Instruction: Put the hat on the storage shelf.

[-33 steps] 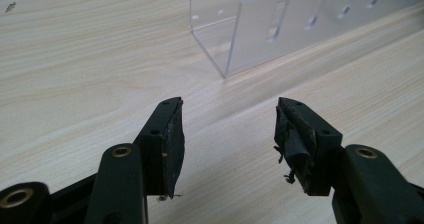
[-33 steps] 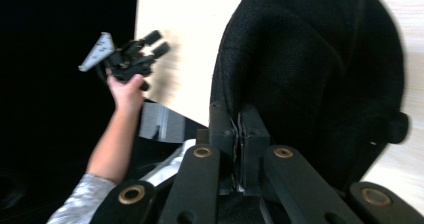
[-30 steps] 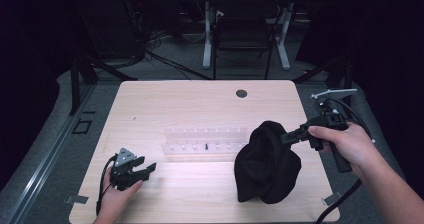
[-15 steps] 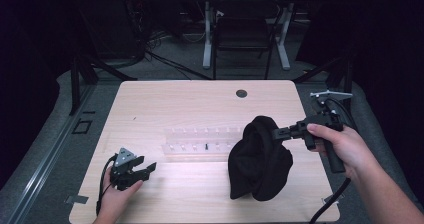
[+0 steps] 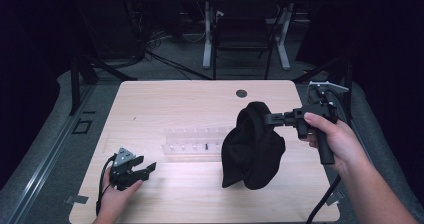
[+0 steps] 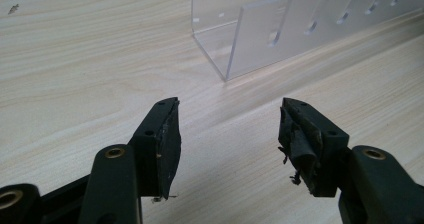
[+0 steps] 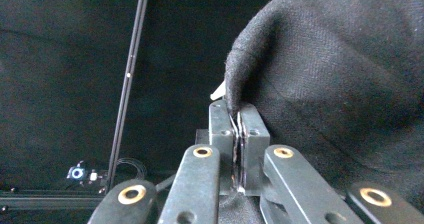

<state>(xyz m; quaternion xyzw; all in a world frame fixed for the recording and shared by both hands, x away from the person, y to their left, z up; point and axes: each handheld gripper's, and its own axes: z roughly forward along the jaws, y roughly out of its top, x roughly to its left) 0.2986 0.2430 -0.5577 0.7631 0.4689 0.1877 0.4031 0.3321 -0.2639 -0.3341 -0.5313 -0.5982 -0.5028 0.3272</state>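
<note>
The right gripper (image 5: 274,118) is clamped on a top edge of the black cloth (image 5: 252,146), which hangs from its jaws above the right half of the table (image 5: 170,99) — its lower end looks to be just at the tabletop. The clear slotted rack (image 5: 192,143) lies lengthwise across the table's middle, directly to the left of the cloth and partly behind it, so any move toward the rack runs leftward. The left gripper (image 5: 142,170) rests near the front-left corner with its jaws apart and empty — pointed at the rack's near end.
</note>
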